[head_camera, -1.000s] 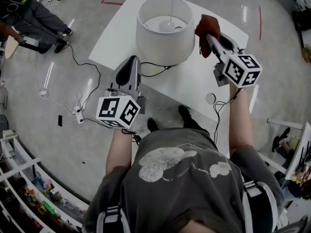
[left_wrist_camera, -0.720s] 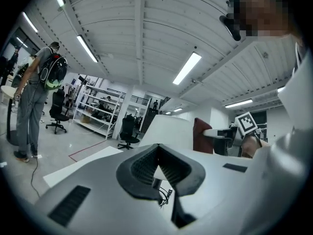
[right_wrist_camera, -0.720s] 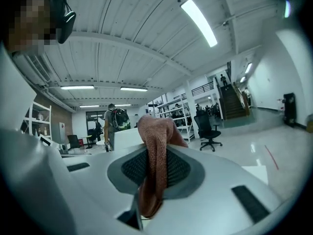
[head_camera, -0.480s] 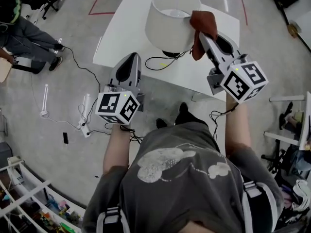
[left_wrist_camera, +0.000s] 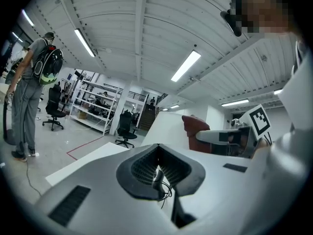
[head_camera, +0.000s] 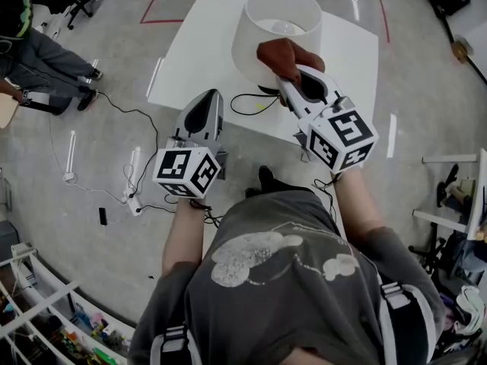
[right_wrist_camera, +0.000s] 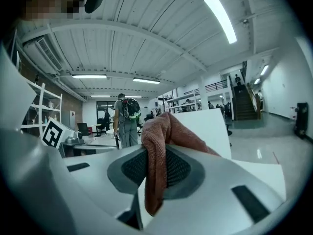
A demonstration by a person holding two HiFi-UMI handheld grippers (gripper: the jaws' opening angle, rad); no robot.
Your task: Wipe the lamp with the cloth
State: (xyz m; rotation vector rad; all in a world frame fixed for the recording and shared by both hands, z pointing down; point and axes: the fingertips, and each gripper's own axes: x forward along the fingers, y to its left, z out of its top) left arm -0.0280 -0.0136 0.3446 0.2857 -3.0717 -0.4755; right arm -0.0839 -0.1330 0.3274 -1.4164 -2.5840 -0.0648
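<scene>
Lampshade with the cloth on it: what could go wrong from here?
1. The right gripper holds the cloth against the lampshade while the left gripper hangs clear, so nothing braces it: a hard wipe may tip or slide it.
2. The cord lies looped by the base; a low stroke could snag it.

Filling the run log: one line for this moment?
right hand-held gripper: shut on cloth | cloth: against lamp shade | left hand-held gripper: shut, empty

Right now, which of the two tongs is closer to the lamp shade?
Right. The right tongs hold the cloth against the lamp shade; the left tongs hang apart from it, above the near edge of the table.
</scene>
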